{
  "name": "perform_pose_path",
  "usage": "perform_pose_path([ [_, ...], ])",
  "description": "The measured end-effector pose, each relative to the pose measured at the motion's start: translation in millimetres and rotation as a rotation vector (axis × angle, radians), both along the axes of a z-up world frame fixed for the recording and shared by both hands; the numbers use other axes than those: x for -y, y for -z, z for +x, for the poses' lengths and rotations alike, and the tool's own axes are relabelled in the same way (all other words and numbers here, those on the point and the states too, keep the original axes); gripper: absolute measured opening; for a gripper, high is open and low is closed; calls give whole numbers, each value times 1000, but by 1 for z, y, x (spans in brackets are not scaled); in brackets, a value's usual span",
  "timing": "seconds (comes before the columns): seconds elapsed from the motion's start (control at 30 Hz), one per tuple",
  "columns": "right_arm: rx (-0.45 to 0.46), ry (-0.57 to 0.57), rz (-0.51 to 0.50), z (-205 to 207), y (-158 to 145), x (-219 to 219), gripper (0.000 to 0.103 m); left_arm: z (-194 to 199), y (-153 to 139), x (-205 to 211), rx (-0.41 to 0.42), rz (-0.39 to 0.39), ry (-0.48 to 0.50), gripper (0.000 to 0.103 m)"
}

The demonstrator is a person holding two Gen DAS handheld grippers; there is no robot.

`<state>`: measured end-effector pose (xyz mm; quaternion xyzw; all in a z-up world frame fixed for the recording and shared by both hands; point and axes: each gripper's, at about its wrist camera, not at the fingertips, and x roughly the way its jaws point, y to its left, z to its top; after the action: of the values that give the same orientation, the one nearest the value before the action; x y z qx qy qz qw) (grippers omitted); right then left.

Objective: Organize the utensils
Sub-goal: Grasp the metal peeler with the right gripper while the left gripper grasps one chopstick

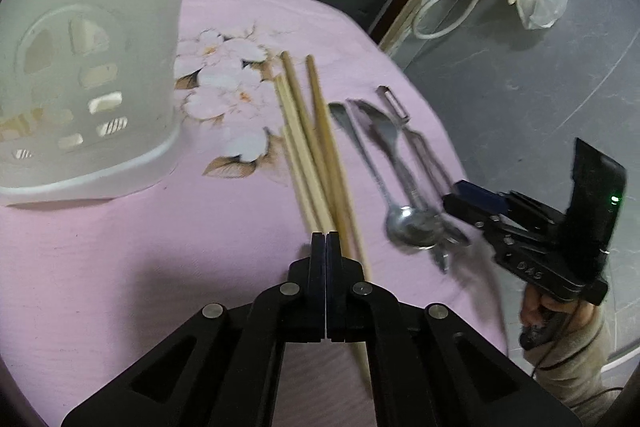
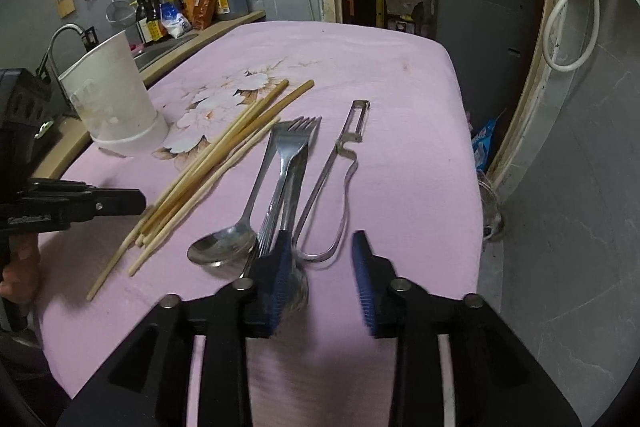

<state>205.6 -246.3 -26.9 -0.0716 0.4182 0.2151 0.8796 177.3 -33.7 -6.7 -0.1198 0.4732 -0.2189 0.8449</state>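
Note:
Several wooden chopsticks (image 1: 308, 147) (image 2: 224, 151) lie in a loose bundle on the pink flowered cloth (image 2: 400, 87). My left gripper (image 1: 326, 241) (image 2: 138, 203) is shut at their near ends; no chopstick shows between its pads. To the right lie a spoon (image 2: 224, 247) (image 1: 408, 223), forks (image 2: 296, 139) (image 1: 380, 127) and a metal peeler (image 2: 344, 147) (image 1: 394, 103). My right gripper (image 2: 320, 251) (image 1: 460, 202) stands open over their near ends. The peeler's loop lies between its fingers, untouched. The left finger (image 2: 280, 263) hangs over the fork handles.
A white perforated utensil holder (image 1: 88, 67) (image 2: 116, 99) stands on the cloth at the far left. Behind it are a sink tap (image 2: 64, 35) and bottles (image 2: 176, 3). The table's right edge drops to a grey floor (image 2: 560, 227). A hand (image 1: 560, 311) holds the right gripper.

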Motion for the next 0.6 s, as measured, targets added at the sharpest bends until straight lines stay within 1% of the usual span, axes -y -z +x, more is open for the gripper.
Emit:
perform_pose_path([
  [0.1,11,-7,-8,9,-1,-7,34,2,-2,6,6,41,8,0],
  [0.2,6,-11,-10,21,1,-13,34,9,4,8,-17,96,-10,0],
  [0.27,1,-9,-15,30,2,-15,34,14,7,5,-26,92,-21,0],
  [0.4,-10,-3,-38,47,5,-20,34,22,13,3,-75,70,-15,0],
  [0.57,-7,0,-47,54,7,-21,33,19,9,3,-70,40,7,0],
  [0.6,-4,0,-47,53,7,-20,30,19,8,2,-70,40,8,0],
])
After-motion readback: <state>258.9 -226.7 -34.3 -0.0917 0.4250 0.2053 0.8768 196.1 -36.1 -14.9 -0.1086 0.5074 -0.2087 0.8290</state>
